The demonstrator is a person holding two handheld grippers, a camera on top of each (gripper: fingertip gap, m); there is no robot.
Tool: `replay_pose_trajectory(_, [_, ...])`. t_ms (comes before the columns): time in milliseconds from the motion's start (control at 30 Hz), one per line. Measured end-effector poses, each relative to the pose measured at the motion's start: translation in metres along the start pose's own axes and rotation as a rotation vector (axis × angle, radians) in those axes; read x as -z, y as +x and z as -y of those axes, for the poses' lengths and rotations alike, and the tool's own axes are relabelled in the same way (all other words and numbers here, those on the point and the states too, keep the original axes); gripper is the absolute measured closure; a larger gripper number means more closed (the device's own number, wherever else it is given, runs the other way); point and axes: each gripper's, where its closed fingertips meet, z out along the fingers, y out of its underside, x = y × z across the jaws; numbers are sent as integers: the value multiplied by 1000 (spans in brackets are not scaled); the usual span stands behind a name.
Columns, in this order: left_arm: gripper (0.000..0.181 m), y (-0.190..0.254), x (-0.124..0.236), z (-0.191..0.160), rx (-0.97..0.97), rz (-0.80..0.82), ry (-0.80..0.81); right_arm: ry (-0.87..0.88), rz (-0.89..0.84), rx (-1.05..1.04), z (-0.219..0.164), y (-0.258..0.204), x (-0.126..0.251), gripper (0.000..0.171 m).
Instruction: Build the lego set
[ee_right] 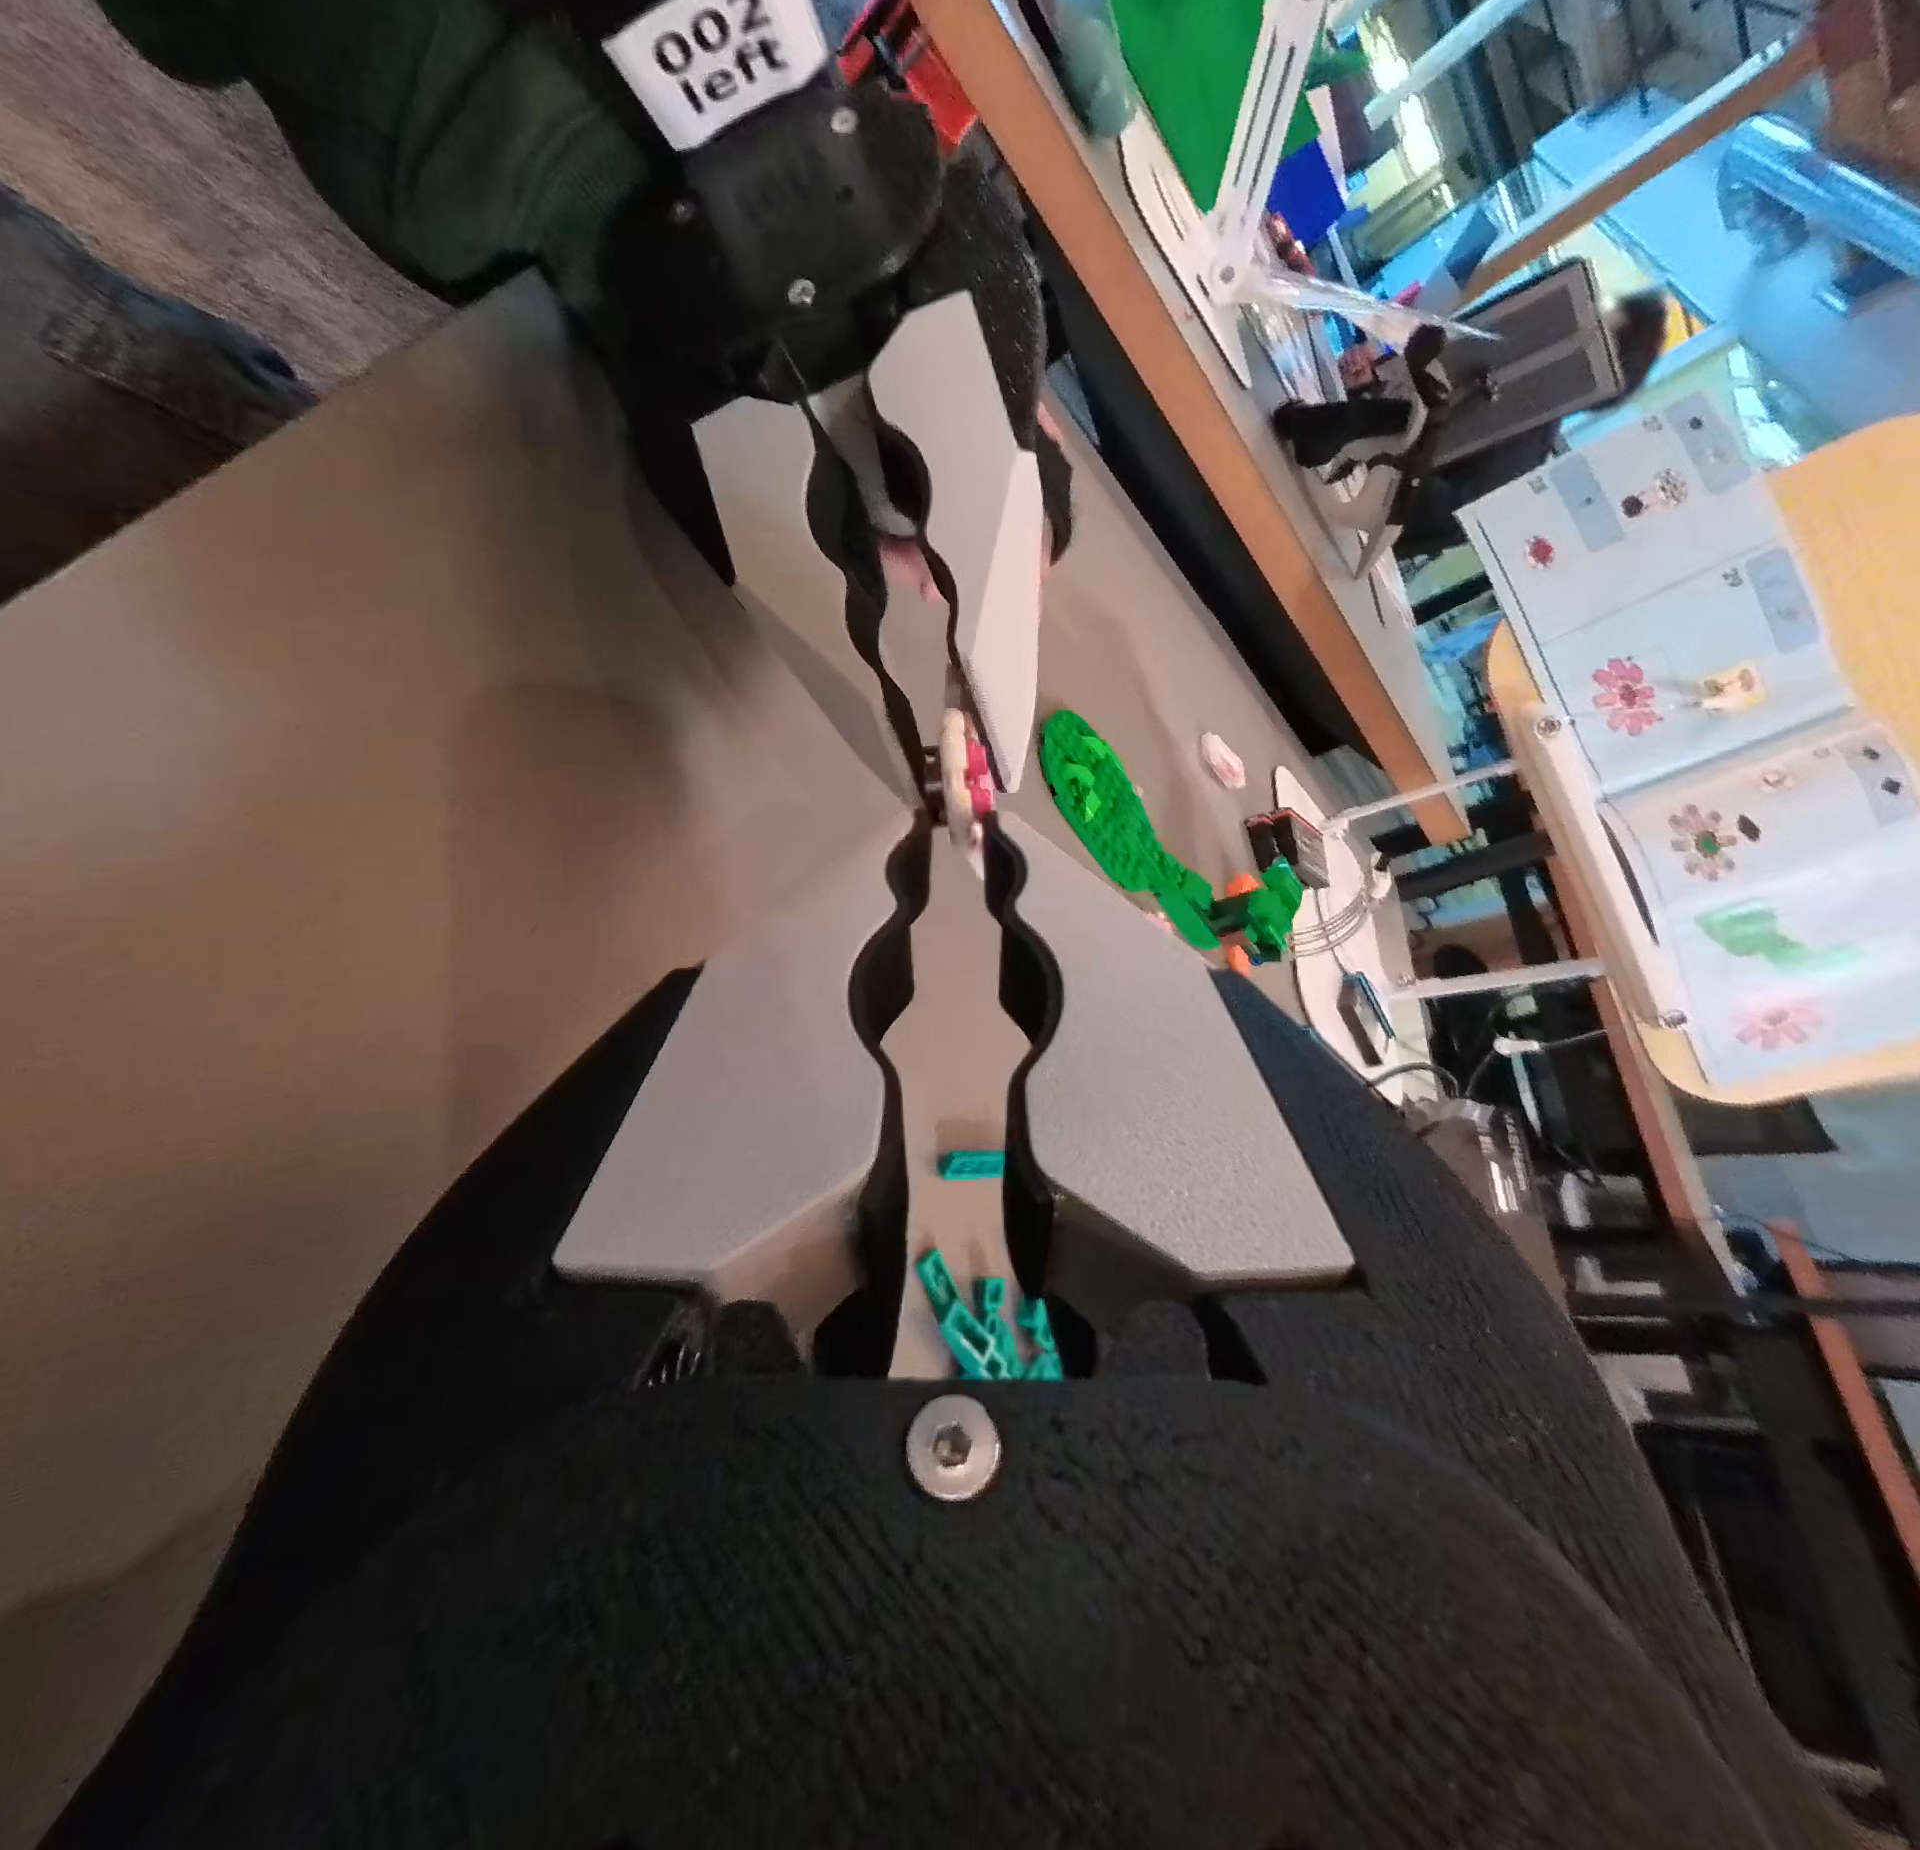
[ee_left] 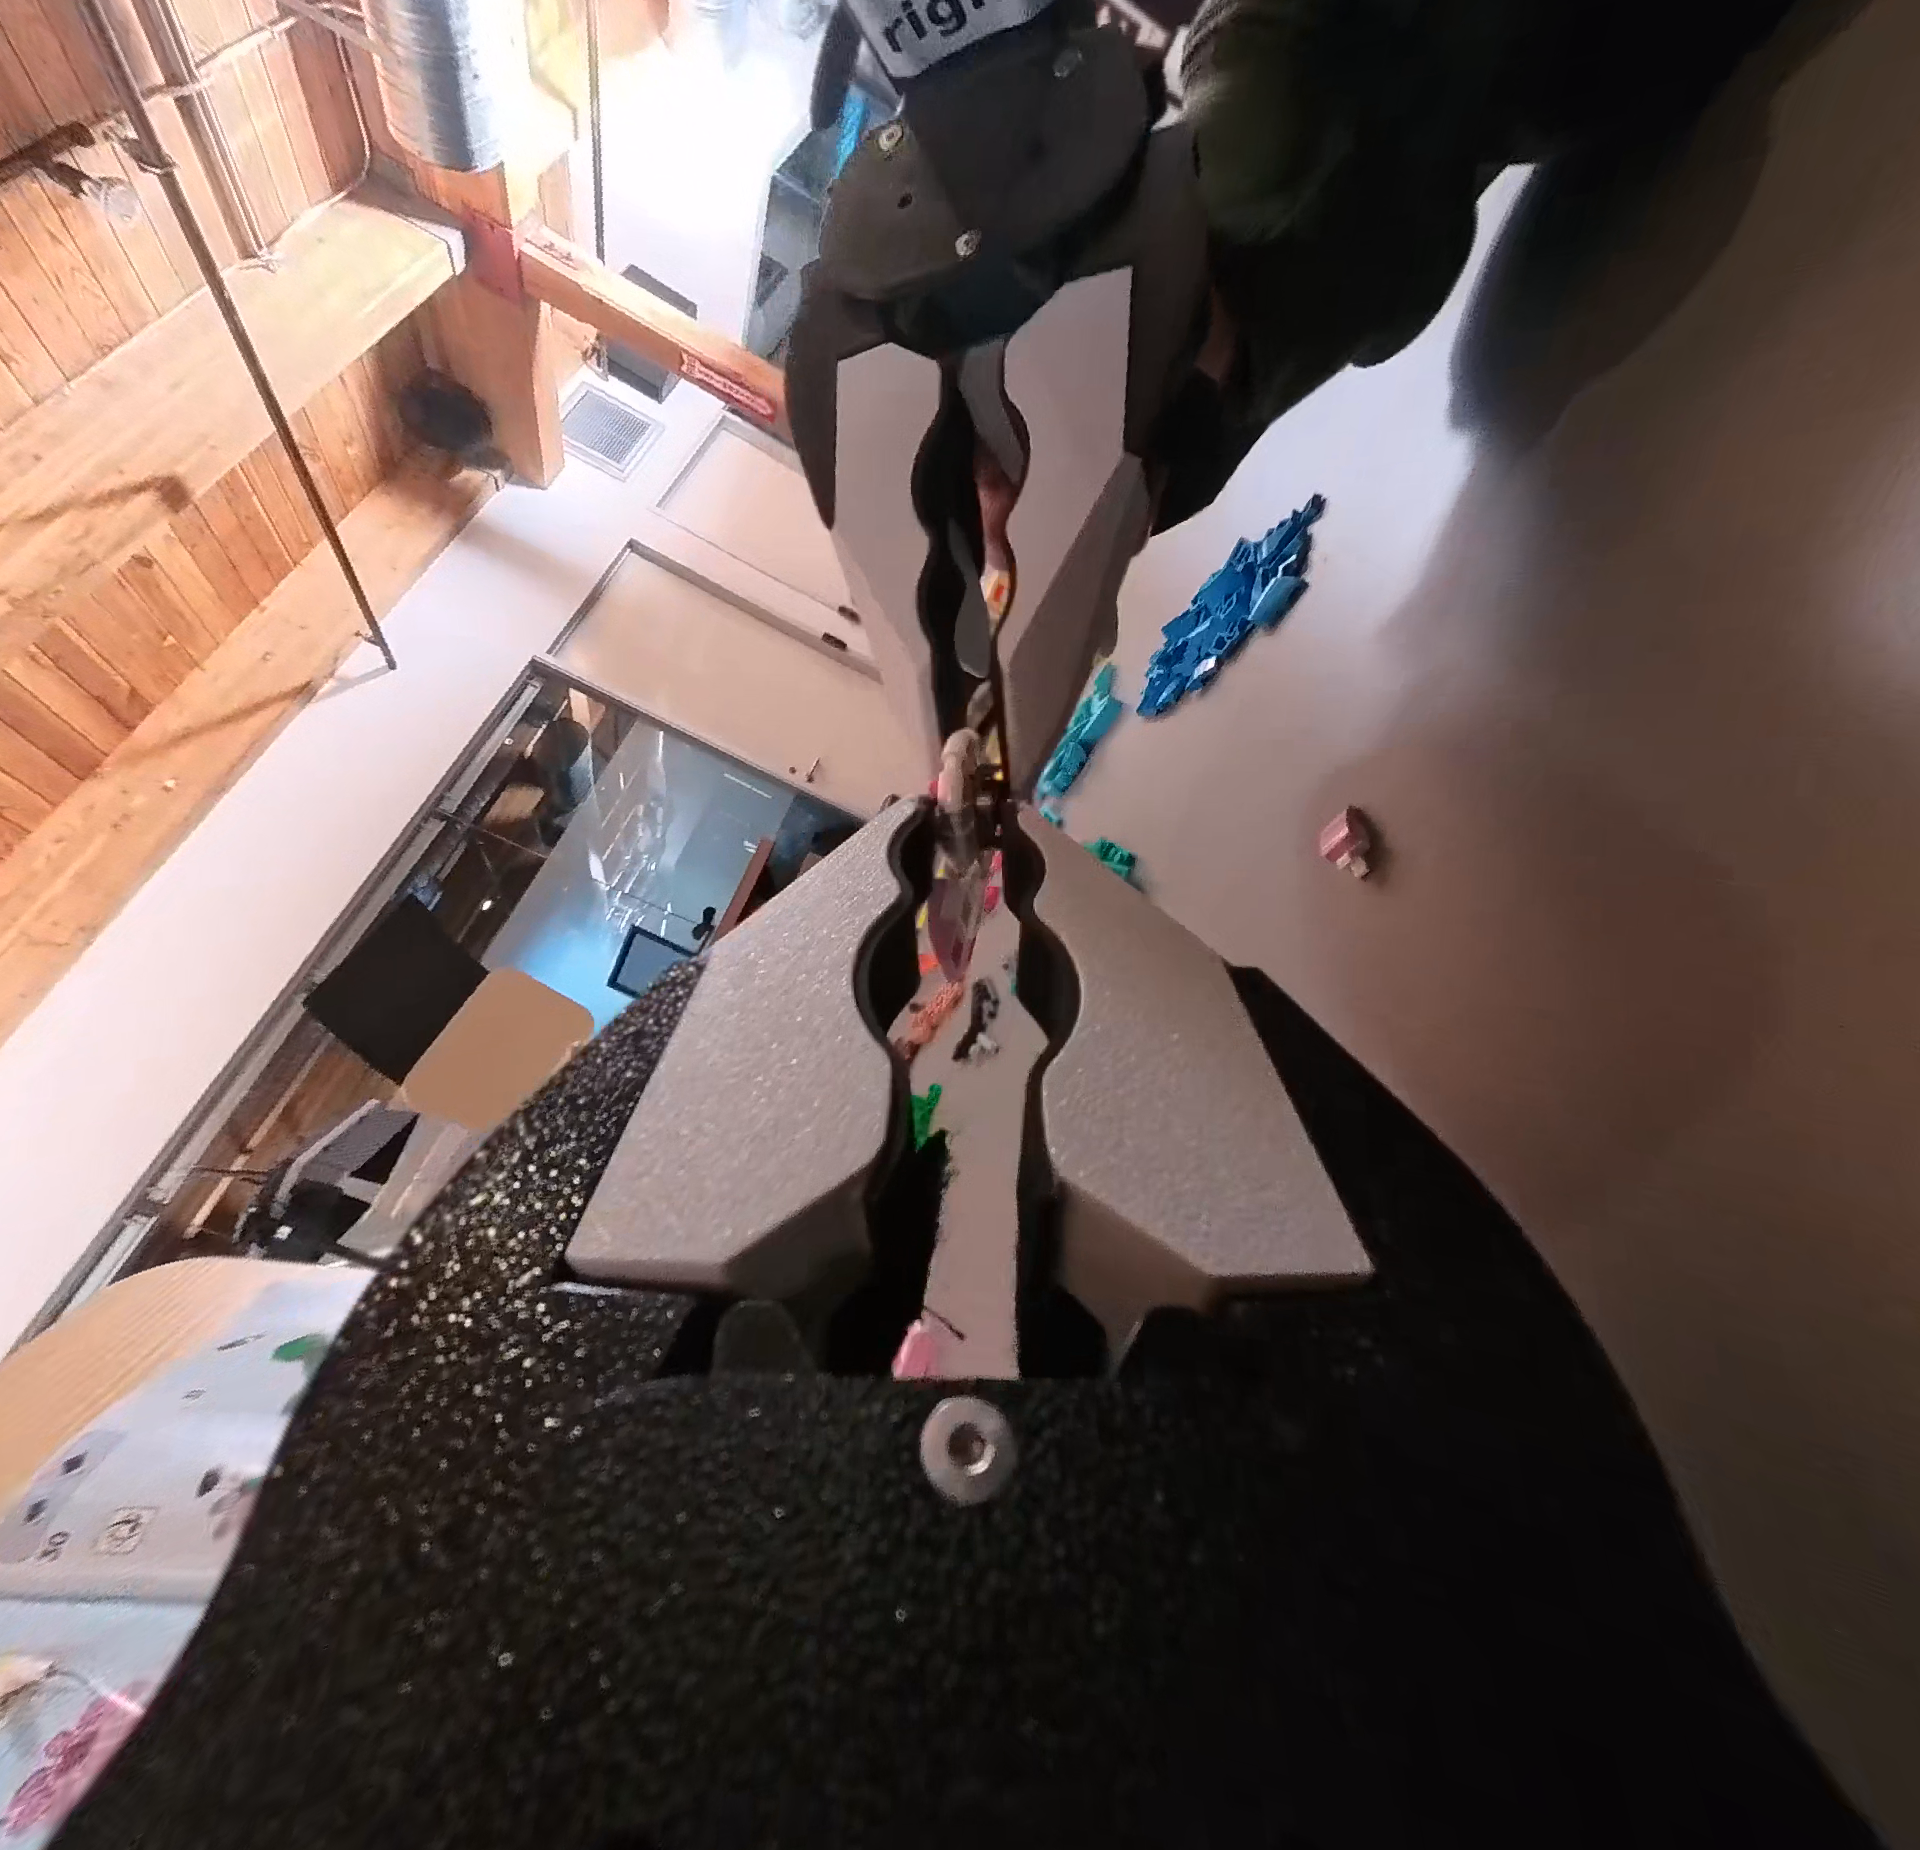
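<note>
A small pink and white round flower piece is held in the air between the two grippers, which meet tip to tip above the grey table. My left gripper is shut on it; the pink part shows between its fingers. My right gripper is closed on the piece's lower edge, next to a small dark part. In the left wrist view the right gripper comes in from above; in the right wrist view the left gripper does the same.
On the table lie a pile of blue bricks, a pile of teal bricks, one pink brick, and small orange and black parts. A green leaf build and an open instruction booklet lie farther off. Only a small space, under 4 cm, lies between the two pairs of fingers. Left tips and right tips are each some 8 cm from the pink brick.
</note>
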Motion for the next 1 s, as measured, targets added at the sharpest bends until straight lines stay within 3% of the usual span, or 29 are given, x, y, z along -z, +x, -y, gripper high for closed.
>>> replay_pose_trajectory(133, [172,1,-3,-10,32,-9,-41,-79,-10,-4,-7,2,-4,164])
replay_pose_trajectory(267, [161,-1,-6,-21,-16,19,-118,-214,-48,83,-19,4,-8,164])
replay_pose_trajectory(400, [169,4,-8,-25,-103,15,-159,-271,-65,96,-24,5,-11,164])
replay_pose_trajectory(633, [171,6,-10,-28,-236,30,-202,-265,-54,88,-25,3,-11,164])
replay_pose_trajectory(1000, [172,9,-9,-29,-225,-1,-213,-169,-6,83,-12,-6,-12,164])
